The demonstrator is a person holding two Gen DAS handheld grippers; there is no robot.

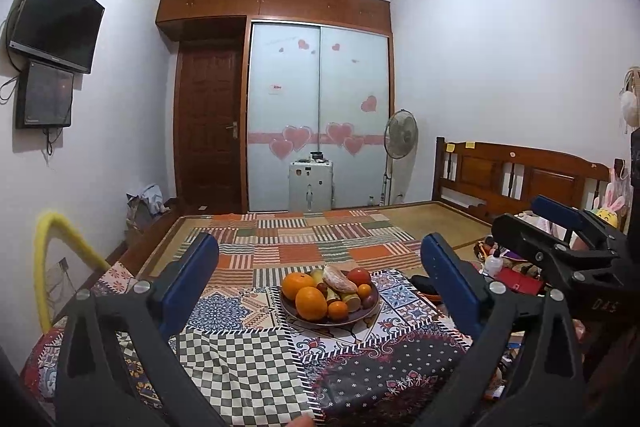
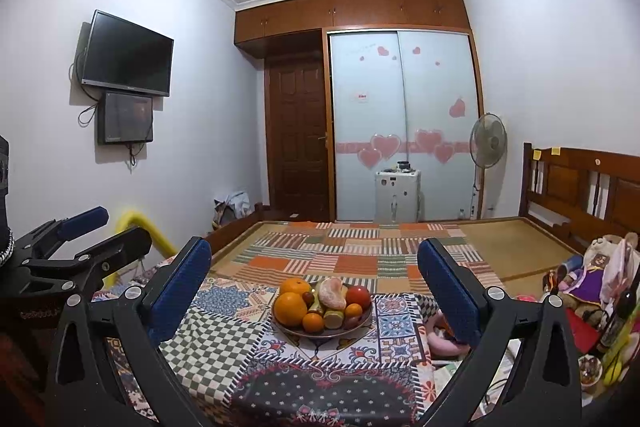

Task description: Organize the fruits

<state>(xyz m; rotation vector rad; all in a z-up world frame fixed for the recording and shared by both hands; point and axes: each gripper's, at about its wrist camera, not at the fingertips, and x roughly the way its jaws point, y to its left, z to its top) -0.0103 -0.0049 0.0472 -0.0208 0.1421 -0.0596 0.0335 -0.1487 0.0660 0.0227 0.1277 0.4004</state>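
Observation:
A dark plate point(image 1: 362, 315) piled with fruit sits on a patchwork cloth on the bed; it also shows in the right wrist view point(image 2: 354, 327). On it lie two large oranges point(image 1: 311, 302) point(image 2: 290, 308), a peeled citrus point(image 1: 338, 279) point(image 2: 333, 293), a red tomato point(image 1: 359, 275) point(image 2: 358, 296) and small tangerines point(image 1: 338, 310) point(image 2: 313, 321). My left gripper point(image 1: 320, 281) is open and empty, short of the plate. My right gripper point(image 2: 314, 283) is open and empty, also short of it. The right gripper shows at the right of the left view point(image 1: 560, 227), the left gripper at the left of the right view point(image 2: 80, 239).
The patchwork cloth point(image 1: 248, 363) covers the near bed. Toys and bottles point(image 2: 592, 291) crowd the right side. A yellow padded rail point(image 1: 52, 239) stands at the left. A fan point(image 1: 400, 135), a white box point(image 1: 311, 187), a wardrobe and a headboard point(image 1: 520, 175) stand beyond.

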